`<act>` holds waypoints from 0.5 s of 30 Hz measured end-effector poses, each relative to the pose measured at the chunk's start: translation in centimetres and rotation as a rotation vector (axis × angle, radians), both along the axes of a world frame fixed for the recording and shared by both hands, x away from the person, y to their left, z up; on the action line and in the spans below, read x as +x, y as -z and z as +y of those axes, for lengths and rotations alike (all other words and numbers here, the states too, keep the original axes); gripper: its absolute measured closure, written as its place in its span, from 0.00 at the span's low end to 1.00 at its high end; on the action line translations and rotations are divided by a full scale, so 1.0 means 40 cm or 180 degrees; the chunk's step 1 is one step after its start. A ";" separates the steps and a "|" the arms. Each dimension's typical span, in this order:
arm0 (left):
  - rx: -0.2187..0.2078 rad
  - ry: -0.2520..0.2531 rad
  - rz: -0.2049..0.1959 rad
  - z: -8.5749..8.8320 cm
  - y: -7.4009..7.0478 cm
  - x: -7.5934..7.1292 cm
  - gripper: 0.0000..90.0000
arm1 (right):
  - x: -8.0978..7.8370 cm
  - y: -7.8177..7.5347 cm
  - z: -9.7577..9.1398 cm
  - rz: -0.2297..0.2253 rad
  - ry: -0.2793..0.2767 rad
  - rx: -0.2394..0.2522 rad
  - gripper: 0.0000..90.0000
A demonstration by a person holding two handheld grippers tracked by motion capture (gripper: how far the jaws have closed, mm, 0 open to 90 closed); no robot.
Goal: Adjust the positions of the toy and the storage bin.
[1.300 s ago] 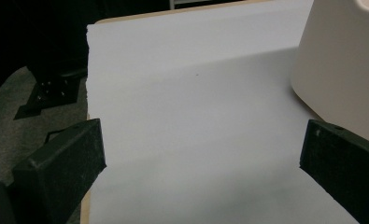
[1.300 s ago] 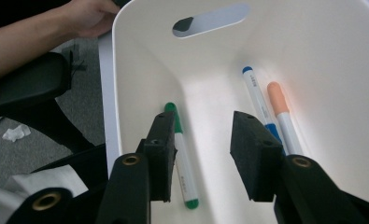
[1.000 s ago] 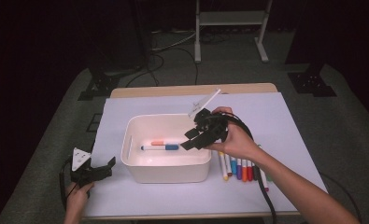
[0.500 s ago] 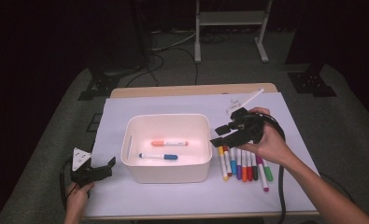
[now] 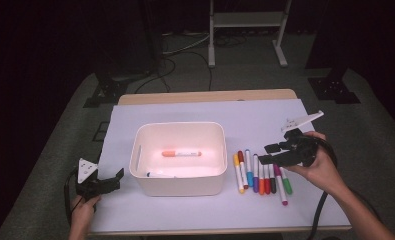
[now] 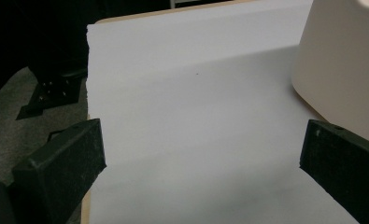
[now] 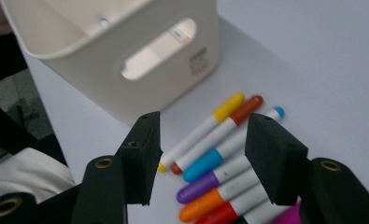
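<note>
While each tool [image 5: 272,154] gapes empty, the white bin [image 5: 140,150] holds an orange marker [image 5: 181,153] and a blue one [image 5: 160,174].

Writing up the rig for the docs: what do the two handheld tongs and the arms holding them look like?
Both tongs are black. The left tongs carry a grey three-cornered plate, and the right tongs carry a pale one; a black cable trails from each. The jaw pads are blocky and matte black, with brass-ringed holes at the base. Forearms are bare, no sleeves in the high view.
</note>
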State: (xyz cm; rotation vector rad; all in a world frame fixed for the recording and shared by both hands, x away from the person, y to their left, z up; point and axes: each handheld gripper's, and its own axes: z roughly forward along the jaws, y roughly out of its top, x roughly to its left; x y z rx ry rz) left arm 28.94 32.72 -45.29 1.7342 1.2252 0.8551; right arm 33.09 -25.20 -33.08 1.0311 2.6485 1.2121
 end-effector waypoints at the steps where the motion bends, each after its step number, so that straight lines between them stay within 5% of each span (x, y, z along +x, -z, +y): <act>1: 0.0005 0.0001 -0.0002 0.000 0.000 0.000 0.00 | -0.002 0.012 -0.009 0.0011 0.0037 -0.0026 0.49; 15: 0.0011 -0.0007 -0.0003 -0.001 0.000 0.000 0.00 | -0.012 0.163 -0.124 0.0171 0.0593 -0.0240 0.55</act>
